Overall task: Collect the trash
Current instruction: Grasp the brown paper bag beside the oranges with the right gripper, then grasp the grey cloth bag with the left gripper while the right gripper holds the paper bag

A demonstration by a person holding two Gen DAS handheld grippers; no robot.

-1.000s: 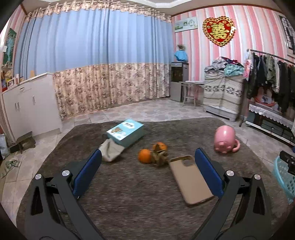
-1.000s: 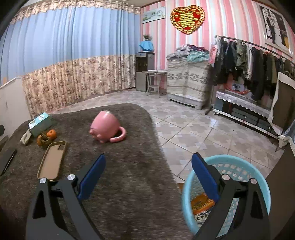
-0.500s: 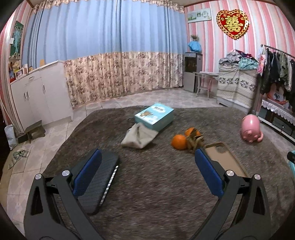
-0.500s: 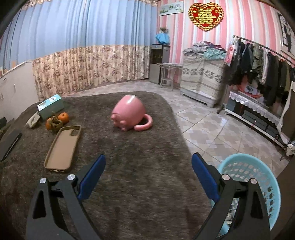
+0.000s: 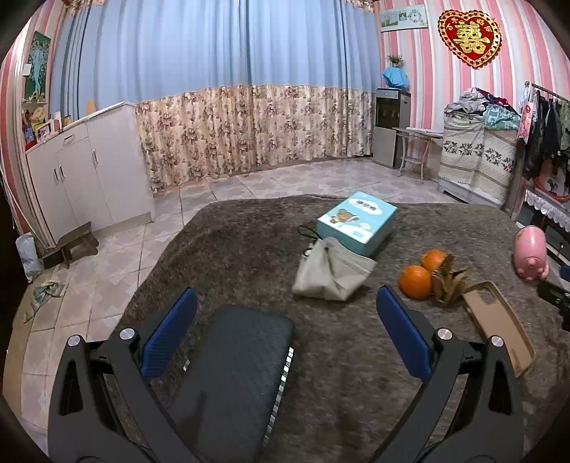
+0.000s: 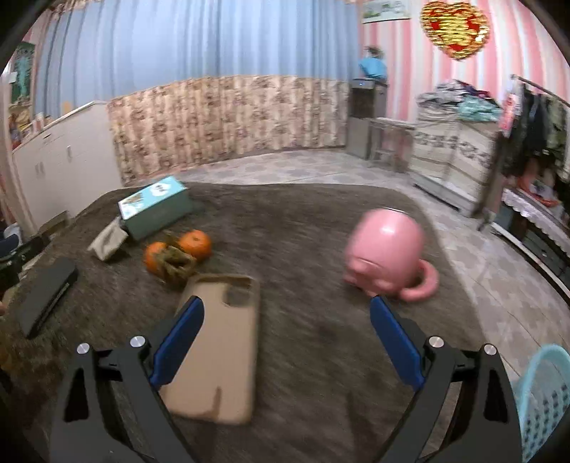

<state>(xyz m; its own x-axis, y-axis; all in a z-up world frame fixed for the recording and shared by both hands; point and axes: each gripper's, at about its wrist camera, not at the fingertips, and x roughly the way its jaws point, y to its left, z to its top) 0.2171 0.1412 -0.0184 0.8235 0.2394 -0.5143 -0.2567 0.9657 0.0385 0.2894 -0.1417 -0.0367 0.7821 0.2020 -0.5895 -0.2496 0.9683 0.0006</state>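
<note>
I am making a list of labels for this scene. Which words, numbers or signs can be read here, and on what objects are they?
"囍" in gold: red heart wall decoration.
Blue box: cartoon bear and printed characters, too blurred to read.
Wall picture with a clock face: too small to read.
Nothing else carries readable text.

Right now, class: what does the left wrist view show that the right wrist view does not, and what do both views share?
Only the left wrist view shows the left gripper, open, and a small wooden stool on the tiled floor.

Only the right wrist view shows the right gripper, open, and the blue basket on the floor.

Both show the grey rug, blue box, beige pouch, two oranges, dried husk, phone case, black flat device and pink mug.
</note>
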